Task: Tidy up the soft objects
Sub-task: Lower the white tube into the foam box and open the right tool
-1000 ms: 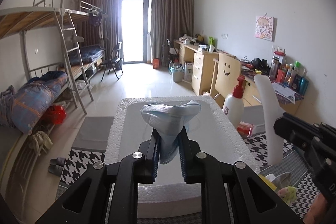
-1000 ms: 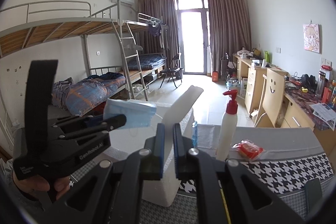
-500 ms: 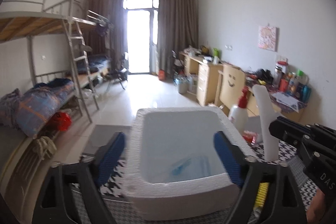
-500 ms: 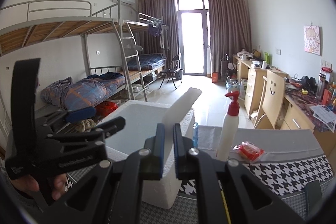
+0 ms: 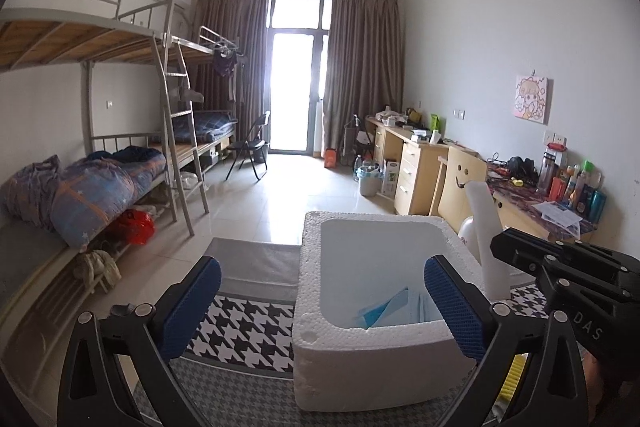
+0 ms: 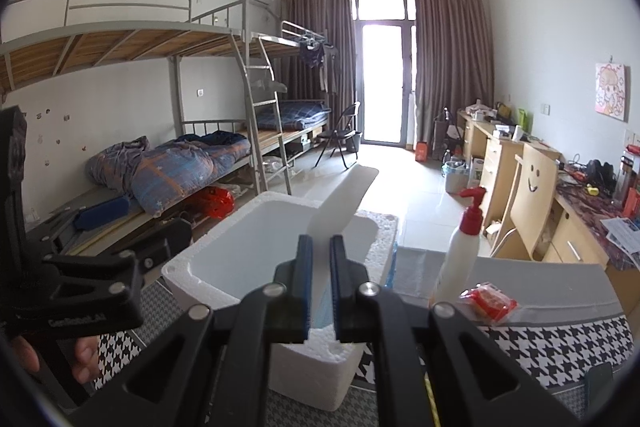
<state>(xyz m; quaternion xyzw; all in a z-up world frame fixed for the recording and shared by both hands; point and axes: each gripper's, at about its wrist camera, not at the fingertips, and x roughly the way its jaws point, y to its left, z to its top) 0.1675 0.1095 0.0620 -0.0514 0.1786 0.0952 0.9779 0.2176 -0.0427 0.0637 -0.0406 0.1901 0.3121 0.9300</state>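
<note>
The mask now lies at the bottom of the foam box, a blue fold against the near right corner of the white interior, where a second ago it hung pinched between the left fingers above the box. The left gripper has let it go: its jaws are opening to their widest, with nothing between the blue fingers but the box beyond, and it has drawn back and up a little so the near wall of the box sits between them in its view. The right gripper has not changed; its fingers are clamped narrowly on the lid, a thin white foam slab held tilted up over the far right rim of the box, keeping the box open. Beside the box on the table stand a pump bottle and a small red packet, both untouched. By my reading, one soft item is now stowed, and the left hand is free to fetch another or the lid can come down.
</note>
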